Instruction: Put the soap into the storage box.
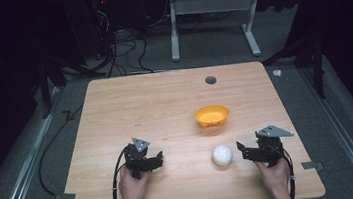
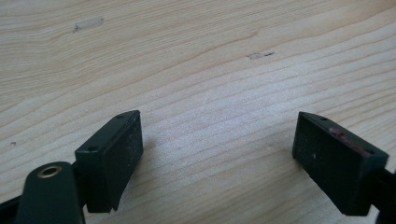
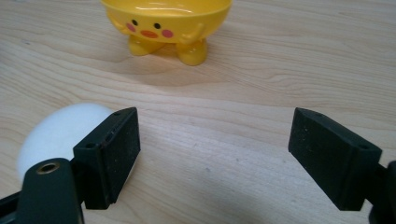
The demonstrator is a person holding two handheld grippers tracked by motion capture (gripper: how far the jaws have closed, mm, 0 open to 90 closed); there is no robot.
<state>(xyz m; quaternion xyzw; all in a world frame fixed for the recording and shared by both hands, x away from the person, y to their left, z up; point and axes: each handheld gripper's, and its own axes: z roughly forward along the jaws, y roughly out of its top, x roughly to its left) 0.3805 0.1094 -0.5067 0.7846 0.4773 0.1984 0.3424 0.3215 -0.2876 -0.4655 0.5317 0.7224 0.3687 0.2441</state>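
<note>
A white ball (image 1: 222, 155) rests on the wooden table (image 1: 165, 106), in front of a yellow chick-faced bowl (image 1: 211, 116). My right gripper (image 1: 245, 151) lies just right of the ball, open, nothing between its jaws. In the right gripper view the ball (image 3: 60, 133) sits partly behind the left jaw, and the bowl (image 3: 166, 23) stands farther ahead on its small feet. My left gripper (image 1: 157, 158) rests at the near left of the table, open and empty. In the left gripper view, bare wood lies between its jaws (image 2: 219, 149).
A round grey cable hole (image 1: 210, 80) sits near the table's far edge. Beyond the table are a white desk frame (image 1: 210, 15) and cables on the floor (image 1: 123, 50). Tape tabs (image 1: 65, 196) mark the table's near corners.
</note>
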